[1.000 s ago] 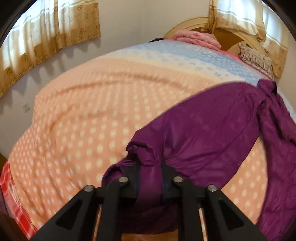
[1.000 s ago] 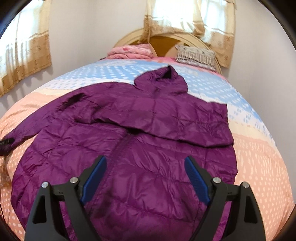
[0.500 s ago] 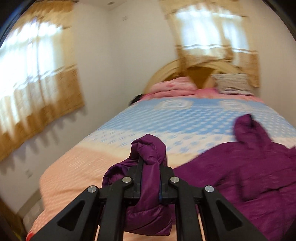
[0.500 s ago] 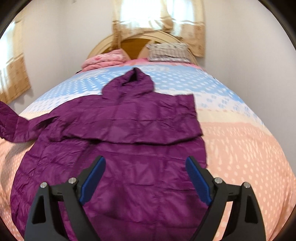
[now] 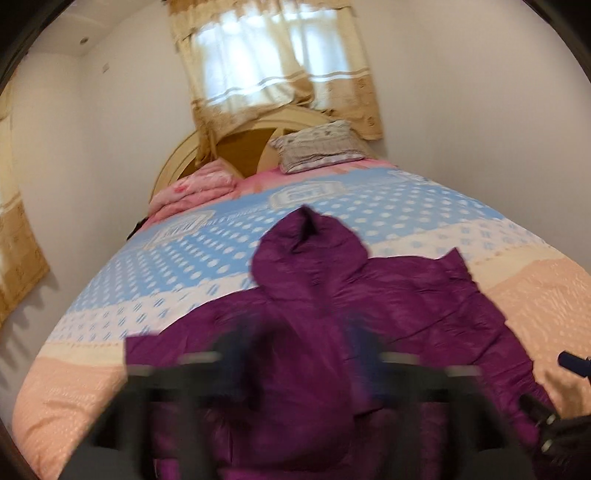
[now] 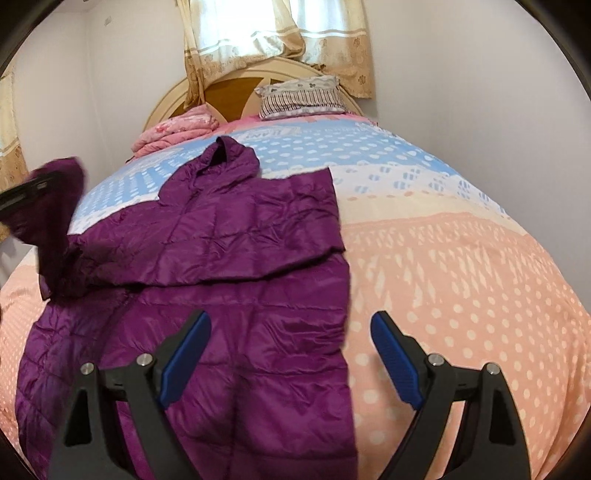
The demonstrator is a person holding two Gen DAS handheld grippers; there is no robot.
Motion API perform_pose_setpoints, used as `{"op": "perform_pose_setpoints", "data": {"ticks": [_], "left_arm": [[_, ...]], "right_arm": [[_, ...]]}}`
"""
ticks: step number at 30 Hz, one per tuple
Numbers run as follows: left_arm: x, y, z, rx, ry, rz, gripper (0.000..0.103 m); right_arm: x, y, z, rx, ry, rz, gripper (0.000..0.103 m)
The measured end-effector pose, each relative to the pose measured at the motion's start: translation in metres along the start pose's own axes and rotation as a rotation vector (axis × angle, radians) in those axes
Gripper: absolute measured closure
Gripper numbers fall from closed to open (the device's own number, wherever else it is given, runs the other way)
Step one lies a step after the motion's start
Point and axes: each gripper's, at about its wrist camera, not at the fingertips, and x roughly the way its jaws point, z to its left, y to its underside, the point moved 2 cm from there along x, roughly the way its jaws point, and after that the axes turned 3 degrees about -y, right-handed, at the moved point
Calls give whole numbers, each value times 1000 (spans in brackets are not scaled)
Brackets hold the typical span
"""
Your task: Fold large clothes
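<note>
A: Report the location of the jacket [image 6: 236, 280].

B: The purple jacket lies face up on the bed [image 6: 461, 280], hood [image 6: 218, 166] toward the headboard [image 6: 229, 88]. One sleeve [image 6: 280, 221] is folded flat across the chest. The other sleeve [image 6: 55, 199] is raised off the bed at the jacket's far side from the right tool.

A: State of the right tool [image 6: 291, 354]?

B: Blue pads [image 6: 397, 363] stand wide apart, nothing between them. One pad is over the jacket's lower front, the other over the bedspread just beside the jacket's edge.

A: State of the left tool [image 5: 299, 343]?

B: Heavily blurred in its own view. Its jaws are opening; jacket fabric sits between them, and I cannot tell whether the pads touch it.

A: Other items?

B: A striped pillow [image 6: 301, 96] and a folded pink blanket [image 6: 177, 129] lie against the headboard, well apart from the jacket. A curtain [image 6: 273, 33] hangs above the headboard.
</note>
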Motion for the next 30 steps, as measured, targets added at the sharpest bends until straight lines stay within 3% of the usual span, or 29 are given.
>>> {"op": "perform_pose_setpoints", "data": {"ticks": [2,4,6,9,12,15,20,21,23,26,30], "left_arm": [[-9,-3,-17,27,-16,-67,10],[-15,-7,-28,56,8,-79,8],[-23,-7,-21,61,3,-100,8],[-29,1,10,49,-68,-110,7],[-16,23,59,-1,-190,-47,7],[6,59,111,-72,-314,82,7],[33,118,162,-168,-430,243,7],[37,128,167,-187,-439,264,7],[45,146,173,-208,-445,305,7],[53,155,175,-227,-447,332,7],[55,156,178,-238,-450,324,7]], "right_arm": [[2,2,-5,3,2,15,13],[3,2,-8,5,8,22,13],[2,1,-10,10,10,30,13],[-3,-7,-5,25,-30,42,13],[-3,-22,13,10,-87,53,12],[7,-34,38,-7,-140,71,11],[55,-43,87,-20,-249,211,12],[65,-41,93,-16,-253,245,17],[88,-32,110,-18,-296,344,53],[86,-33,116,-35,-279,308,86],[58,-49,115,-100,-195,192,92]]}}
